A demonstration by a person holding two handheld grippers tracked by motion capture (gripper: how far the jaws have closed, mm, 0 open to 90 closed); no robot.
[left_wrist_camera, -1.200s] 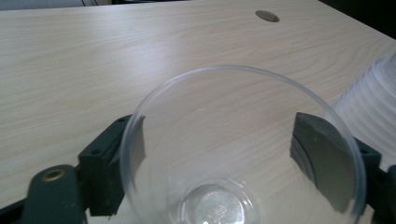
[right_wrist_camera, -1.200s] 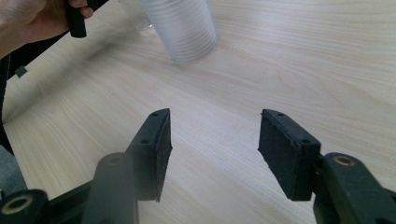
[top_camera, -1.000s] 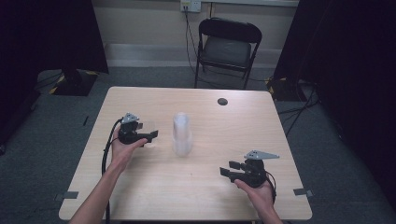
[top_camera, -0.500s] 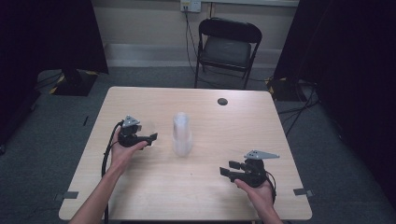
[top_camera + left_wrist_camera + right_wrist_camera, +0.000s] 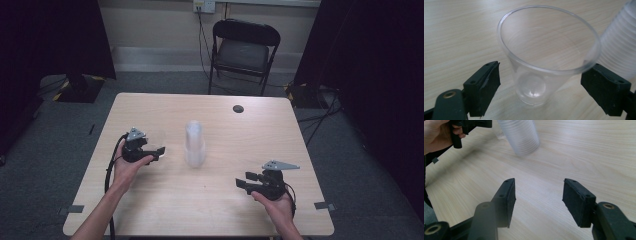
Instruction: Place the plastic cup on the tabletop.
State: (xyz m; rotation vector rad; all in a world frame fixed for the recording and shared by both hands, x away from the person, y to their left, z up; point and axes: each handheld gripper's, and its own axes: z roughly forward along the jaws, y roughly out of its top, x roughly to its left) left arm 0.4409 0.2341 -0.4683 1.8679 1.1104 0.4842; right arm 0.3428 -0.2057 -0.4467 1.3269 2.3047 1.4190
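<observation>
A clear, smooth plastic cup (image 5: 544,60) stands upright on the pale woodgrain table (image 5: 150,200), between the left gripper (image 5: 540,86)'s wide-spread jaws; contact unclear. A ribbed stack of cups (image 5: 194,144) stands just beside. The right gripper (image 5: 537,202) gapes wide over bare wood. A folding chair (image 5: 244,50) stands beyond.

Both grippers are black. The left gripper (image 5: 141,150) trails a black cable over the near edge of the table (image 5: 210,210). The right gripper (image 5: 260,183) carries a grey three-cornered plate on top. Their fingers (image 5: 505,200) are flat black blocks with small screws. Forearms are bare, no sleeves.
</observation>
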